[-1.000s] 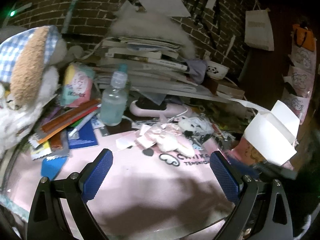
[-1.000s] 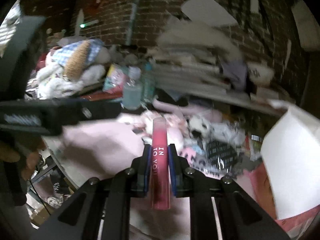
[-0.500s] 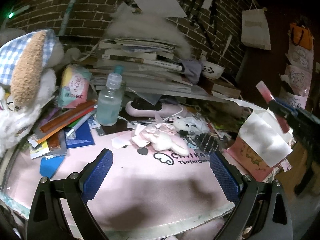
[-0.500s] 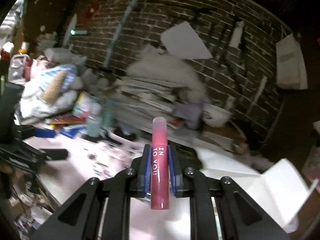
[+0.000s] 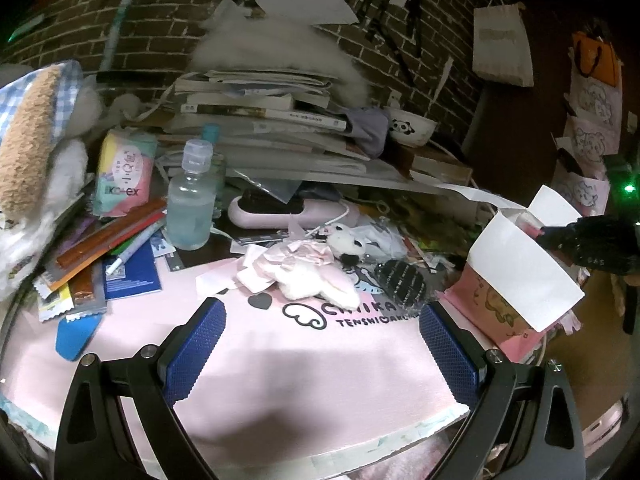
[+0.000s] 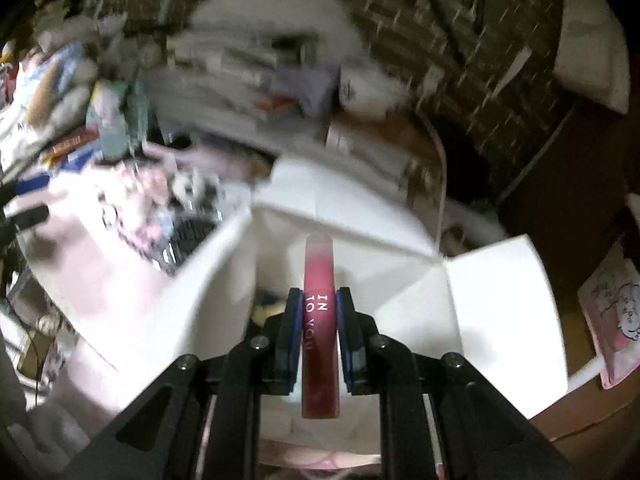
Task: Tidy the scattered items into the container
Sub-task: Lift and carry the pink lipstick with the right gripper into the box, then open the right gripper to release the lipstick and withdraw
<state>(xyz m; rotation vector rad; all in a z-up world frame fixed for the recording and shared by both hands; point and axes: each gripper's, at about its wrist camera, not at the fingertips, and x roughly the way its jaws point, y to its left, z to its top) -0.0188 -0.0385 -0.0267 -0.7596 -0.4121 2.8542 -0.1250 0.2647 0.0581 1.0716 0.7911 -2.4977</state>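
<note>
pink tube held over the open white box

the right gripper (image 6: pixel 319 320) clamps a slim pink-to-red plastic lip gloss tube (image 6: pixel 320 312) between its blue-padded fingers (image 6: pixel 293 322), the tube standing upright with white lettering "in to you" along its side. it hangs above the mouth of the white cardboard box with folded-out flaps (image 6: pixel 472 320), which sits at the right edge of a pink printed desk mat (image 5: pixel 280 360) (the right wrist view is blurred, so what lies inside the box cannot be made out). from the left wrist view the same box (image 5: pixel 520 276) shows with the dark gripper body reaching in over its far side. the left gripper (image 5: pixel 320 344) hovers over the bare front of the mat, its fingers spread wide and holding nothing. beyond it lie a white plush rabbit with pink ears (image 5: pixel 316 284), a small black-and-white panda toy (image 5: pixel 346 242), a clear plastic bottle with pale liquid (image 5: pixel 191 208) and a leaning stack of books and papers (image 5: pixel 264 120) against a brick wall (image 5: pixel 80 20).
</note>
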